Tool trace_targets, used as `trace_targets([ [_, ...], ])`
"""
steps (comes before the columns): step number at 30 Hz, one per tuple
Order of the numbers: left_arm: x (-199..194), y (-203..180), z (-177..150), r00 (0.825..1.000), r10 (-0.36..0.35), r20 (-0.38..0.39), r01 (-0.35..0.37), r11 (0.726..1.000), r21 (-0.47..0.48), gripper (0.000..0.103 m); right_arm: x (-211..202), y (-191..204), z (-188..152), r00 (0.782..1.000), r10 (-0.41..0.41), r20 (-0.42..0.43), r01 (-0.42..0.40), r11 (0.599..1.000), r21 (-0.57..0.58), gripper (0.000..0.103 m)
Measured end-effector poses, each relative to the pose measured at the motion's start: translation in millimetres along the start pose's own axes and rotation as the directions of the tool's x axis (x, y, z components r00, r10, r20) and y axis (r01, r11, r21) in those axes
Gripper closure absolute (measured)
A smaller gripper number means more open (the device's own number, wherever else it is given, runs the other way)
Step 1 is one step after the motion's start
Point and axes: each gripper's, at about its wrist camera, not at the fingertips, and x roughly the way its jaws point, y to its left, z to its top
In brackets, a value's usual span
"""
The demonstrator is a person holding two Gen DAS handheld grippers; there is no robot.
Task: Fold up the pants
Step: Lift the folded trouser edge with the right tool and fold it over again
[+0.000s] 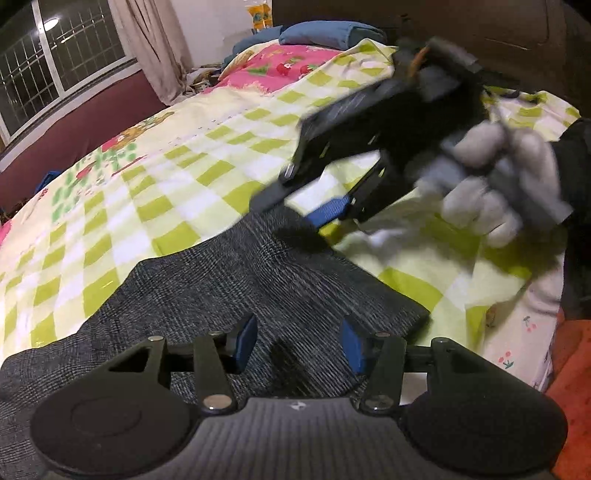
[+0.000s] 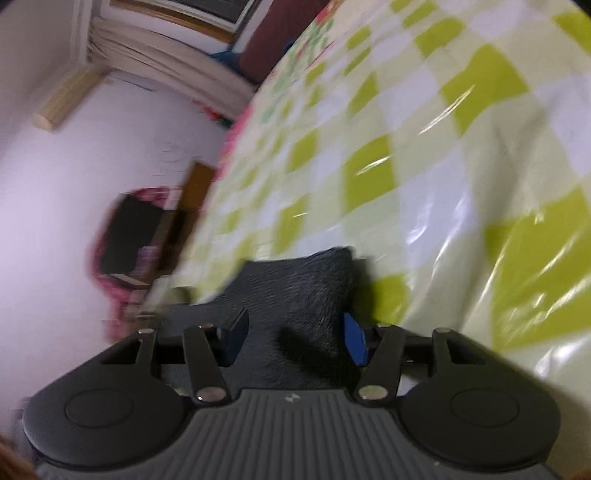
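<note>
Pants [image 1: 229, 295], dark grey, lie across the bottom and middle of the left wrist view, on a bed cover [image 1: 166, 192] with green and white squares. Left gripper [image 1: 299, 343] sits low in the frame, its blue fingers wide apart over the cloth, holding nothing. Higher, right of the middle, the blurry right gripper [image 1: 314, 206] in a white-gloved hand [image 1: 498, 184] looks open too. Far off, upper left, a window [image 1: 62, 55].

Home bedroom: bed with green-checked cartoon bedsheet [image 1: 177, 173], blue pillow [image 1: 325, 33] at the head, curtain [image 1: 151, 44] beside barred window [image 1: 55, 59], white wall [image 2: 55, 184].
</note>
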Motion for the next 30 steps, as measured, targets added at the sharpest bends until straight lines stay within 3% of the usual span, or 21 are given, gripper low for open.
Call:
trace_targets([
  [2, 2.5, -2.4, -0.1, 1.000, -0.004, -0.004, 0.004, 1.000, 0.001, 0.040, -0.8, 5.6, 3.1, 1.000, 0.023, -0.008, -0.024, 0.999, -0.043, 0.046],
  [5, 2.3, -5.2, 0.1, 1.000, 0.000, -0.005, 0.000, 1.000, 0.005, 0.040, 13.3, -5.9, 11.1, 0.994, -0.109, -0.011, 0.108, 0.992, -0.057, 0.047],
  [7, 0.4, -5.9, -0.9, 1.000, -0.003, -0.001, 0.003, 1.000, -0.001, 0.040, 18.4, -11.5, 13.8, 0.993, -0.122, -0.008, 0.121, 0.990, -0.067, 0.055],
  [10, 4.1, -4.6, -3.2, 1.000, -0.010, -0.006, 0.010, 1.000, -0.008, 0.040, 25.5, -11.8, 18.1, 0.997, -0.076, 0.002, 0.076, 0.997, -0.034, 0.052],
  [12, 7.7, -3.8, -3.4, 1.000, -0.005, -0.021, 0.005, 1.000, -0.003, 0.040, 29.2, -0.5, 18.8, 0.999, -0.006, -0.047, 0.005, 1.000, -0.025, 0.062],
  [15, 3.7, -1.2, -3.4, 1.000, -0.013, -0.011, 0.013, 1.000, -0.004, 0.040, 15.7, 27.5, 12.5, 0.991, 0.106, -0.086, -0.115, 0.988, -0.107, 0.065],
  [16, 3.6, 0.3, -3.8, 1.000, -0.017, -0.009, 0.016, 1.000, -0.009, 0.039, 12.1, 31.4, 11.2, 0.993, 0.086, -0.084, -0.098, 0.982, -0.162, 0.065],
  [17, 5.4, 1.8, -4.3, 1.000, -0.019, -0.007, 0.019, 1.000, -0.018, 0.039, 14.8, 29.8, 10.6, 0.997, 0.015, -0.080, -0.031, 0.977, -0.212, 0.059],
  [18, 8.3, 2.6, -4.4, 1.000, -0.019, -0.010, 0.018, 1.000, -0.025, 0.039, 24.5, 24.2, 10.2, 0.995, -0.051, -0.089, 0.031, 0.976, -0.215, 0.050],
  [19, 12.0, 2.5, -4.1, 1.000, -0.013, -0.015, 0.012, 0.999, -0.032, 0.039, 36.0, 13.1, 9.9, 0.987, -0.108, -0.120, 0.086, 0.981, -0.176, 0.050],
  [20, 14.2, 1.5, -3.5, 1.000, -0.009, -0.018, 0.008, 0.999, -0.036, 0.039, 44.7, 4.5, 7.9, 0.983, -0.131, -0.128, 0.113, 0.984, -0.135, 0.057],
  [21, 14.3, 0.0, -3.9, 1.000, -0.009, -0.018, 0.009, 0.999, -0.039, 0.040, 48.4, 2.1, 6.1, 0.985, -0.132, -0.114, 0.121, 0.988, -0.102, 0.076],
  [23, 13.5, -5.8, -4.2, 1.000, -0.015, -0.022, 0.014, 0.999, -0.034, 0.040, 51.6, 2.8, 4.2, 0.983, -0.124, -0.135, 0.118, 0.992, -0.054, 0.093],
  [26, 13.6, -14.6, -3.1, 0.999, -0.020, -0.026, 0.020, 1.000, -0.008, 0.043, 35.0, 1.1, 9.3, 0.992, -0.077, -0.097, 0.077, 0.997, -0.005, 0.095],
  [30, 22.2, -31.4, 12.7, 0.996, -0.082, -0.025, 0.082, 0.997, -0.006, 0.044, 16.9, 1.8, 19.1, 0.992, -0.114, -0.059, 0.113, 0.993, -0.025, 0.096],
])
